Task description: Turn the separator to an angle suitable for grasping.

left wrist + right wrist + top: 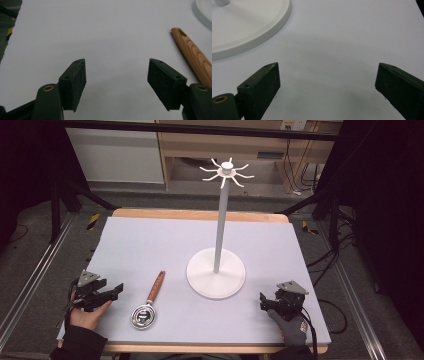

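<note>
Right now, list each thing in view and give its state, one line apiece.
Left gripper: open, empty, low at the table's left.
Right gripper: open, empty, low at the table's right.
Strainer: lying flat on the mat, wooden handle pointing away, untouched.
Stand: upright, hooks bare.
Mat: flat over the table.

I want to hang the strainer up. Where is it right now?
In the high view the strainer lies flat near the table's front edge, left of the stand base and just right of the left gripper; its wooden handle points away.
</note>
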`<action>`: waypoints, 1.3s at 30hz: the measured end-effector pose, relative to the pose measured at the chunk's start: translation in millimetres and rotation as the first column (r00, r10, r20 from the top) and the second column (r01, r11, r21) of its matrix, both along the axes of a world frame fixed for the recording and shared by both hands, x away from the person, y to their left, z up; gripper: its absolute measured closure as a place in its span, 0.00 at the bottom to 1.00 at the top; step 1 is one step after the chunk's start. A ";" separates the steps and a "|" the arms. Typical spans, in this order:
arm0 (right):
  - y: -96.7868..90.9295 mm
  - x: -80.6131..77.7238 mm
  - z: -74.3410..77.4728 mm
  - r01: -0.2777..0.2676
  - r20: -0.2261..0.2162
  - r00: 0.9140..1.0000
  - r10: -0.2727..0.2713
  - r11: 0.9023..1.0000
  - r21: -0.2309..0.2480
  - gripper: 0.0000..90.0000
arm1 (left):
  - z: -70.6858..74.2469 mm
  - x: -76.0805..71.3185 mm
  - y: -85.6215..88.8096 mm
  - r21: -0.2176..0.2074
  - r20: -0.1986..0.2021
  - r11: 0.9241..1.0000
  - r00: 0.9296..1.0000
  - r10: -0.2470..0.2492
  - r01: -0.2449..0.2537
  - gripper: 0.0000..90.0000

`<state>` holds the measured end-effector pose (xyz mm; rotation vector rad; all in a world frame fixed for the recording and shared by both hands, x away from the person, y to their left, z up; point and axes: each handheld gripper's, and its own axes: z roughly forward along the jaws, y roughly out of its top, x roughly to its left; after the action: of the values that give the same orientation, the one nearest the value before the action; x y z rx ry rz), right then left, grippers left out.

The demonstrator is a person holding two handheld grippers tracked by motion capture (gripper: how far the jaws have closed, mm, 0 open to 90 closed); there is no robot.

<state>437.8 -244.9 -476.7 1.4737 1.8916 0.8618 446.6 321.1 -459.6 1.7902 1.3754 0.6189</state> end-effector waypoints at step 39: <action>-3.2 -1.4 0.4 -0.009 -0.059 0.998 0.012 0.999 0.036 0.08 | 36.4 -8.6 -50.4 0.001 -0.003 0.982 0.982 -0.189 0.189 0.39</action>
<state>436.5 -248.1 -476.3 1.5274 1.9382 0.8691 438.0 270.8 -423.2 1.8961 1.1894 0.5162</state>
